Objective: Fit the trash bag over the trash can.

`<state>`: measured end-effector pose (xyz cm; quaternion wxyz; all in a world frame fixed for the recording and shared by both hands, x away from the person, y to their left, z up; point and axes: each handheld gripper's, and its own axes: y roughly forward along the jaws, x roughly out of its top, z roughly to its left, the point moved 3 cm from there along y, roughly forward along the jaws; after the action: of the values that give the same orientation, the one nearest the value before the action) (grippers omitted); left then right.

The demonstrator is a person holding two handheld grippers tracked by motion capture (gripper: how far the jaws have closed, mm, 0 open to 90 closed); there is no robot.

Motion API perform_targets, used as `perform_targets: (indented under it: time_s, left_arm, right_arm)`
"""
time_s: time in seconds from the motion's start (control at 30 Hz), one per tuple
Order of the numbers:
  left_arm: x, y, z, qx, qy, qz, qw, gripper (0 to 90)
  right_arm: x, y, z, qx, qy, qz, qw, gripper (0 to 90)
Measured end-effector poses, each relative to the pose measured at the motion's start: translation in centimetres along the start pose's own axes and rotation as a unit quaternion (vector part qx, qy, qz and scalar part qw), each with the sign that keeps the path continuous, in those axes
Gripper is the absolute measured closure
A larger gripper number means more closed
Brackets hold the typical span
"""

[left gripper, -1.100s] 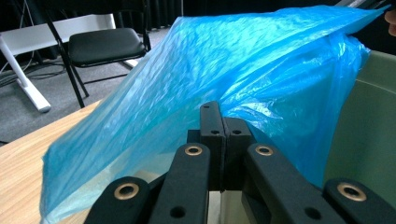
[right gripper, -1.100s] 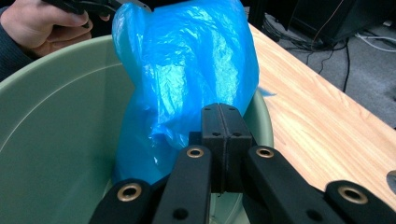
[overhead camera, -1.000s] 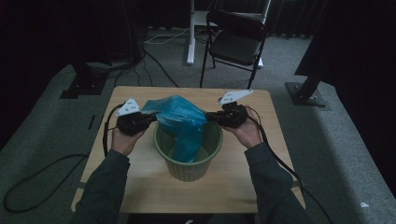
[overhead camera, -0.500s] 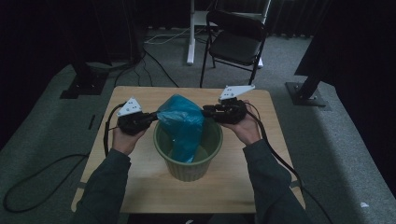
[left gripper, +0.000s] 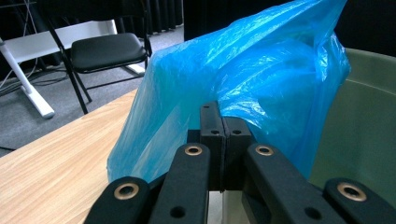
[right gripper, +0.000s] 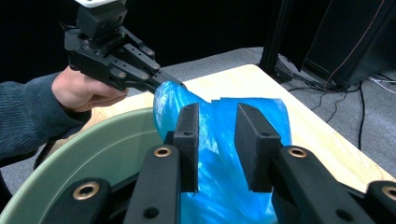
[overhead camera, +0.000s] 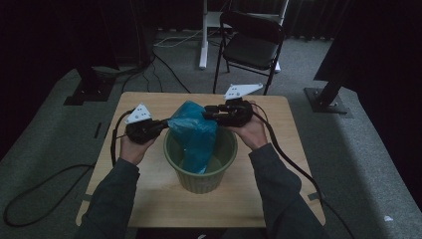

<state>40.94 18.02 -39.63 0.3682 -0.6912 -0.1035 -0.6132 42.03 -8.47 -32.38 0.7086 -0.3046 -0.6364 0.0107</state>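
Bag: my blue plastic bag (overhead camera: 193, 133) hangs half inside the green bin (overhead camera: 201, 175) on the desk (overhead camera: 149, 199).
Left tongs (left gripper: 222, 125): clamped on the bag's edge.
Right tongs (right gripper: 215, 140): have just been opening, apart, bag between them.
Progress: bag is in; stretching its mouth over the rim remains.

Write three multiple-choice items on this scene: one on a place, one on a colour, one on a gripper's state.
1. Where does the bag hang?
A. into the bin
B. on the chair
C. on the floor

2. The bag's colour?
A. red
B. blue
C. white

3. How are the left gripper jaws?
A. wide open
B. shut on the bag
C. shut on the bin

Answers:
1 A, its lower end drops inside the green rim.
2 B, blue plastic in every view.
3 B, the jaws meet on the bag's edge.
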Motion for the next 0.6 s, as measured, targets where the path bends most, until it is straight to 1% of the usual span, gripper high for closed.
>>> perform_targets:
  time_s: [0.13, 0.2, 0.27, 0.33, 0.4, 0.5, 0.57, 0.6]
  left_arm:
    - [0.0, 0.0, 0.0, 0.0, 0.0, 0.0, 1.0, 89.4]
    - [0.0, 0.0, 0.0, 0.0, 0.001, 0.0, 1.0, 89.4]
    - [0.0, -0.1, 0.0, 0.0, 0.001, -0.001, 1.0, 89.3]
    - [-0.1, -0.1, 0.0, 0.001, 0.0, -0.001, 1.0, 89.3]
    - [-0.3, -0.2, 0.1, 0.001, -0.001, 0.0, 1.0, 89.4]
    - [-0.5, -0.2, 0.2, 0.001, -0.005, -0.001, 1.0, 89.4]
    - [-0.6, -0.3, 0.3, 0.002, -0.007, 0.0, 1.0, 89.4]
    - [-0.7, -0.3, 0.4, 0.003, -0.008, 0.0, 1.0, 89.3]
  right_arm:
    - [0.2, 1.3, 0.0, -0.009, -0.006, 0.021, 0.9997, 69.3]
    - [0.0, 1.9, -0.1, -0.011, -0.001, 0.031, 0.9995, 70.0]
    - [-0.1, 2.2, -0.4, -0.023, -0.003, 0.041, 0.9989, 76.7]
    - [-0.3, 2.3, -0.7, -0.037, 0.0, 0.048, 0.9982, 85.4]
    - [-0.5, 2.2, -1.0, -0.05, 0.004, 0.052, 0.9974, 89.5]
    - [-0.9, 1.8, -1.5, -0.068, 0.016, 0.056, 0.9959, 89.8]
    - [-1.3, 1.5, -1.6, -0.094, 0.011, 0.07, 0.9931, 89.9]
    - [-1.4, 1.3, -1.7, -0.097, 0.01, 0.072, 0.9927, 89.9]
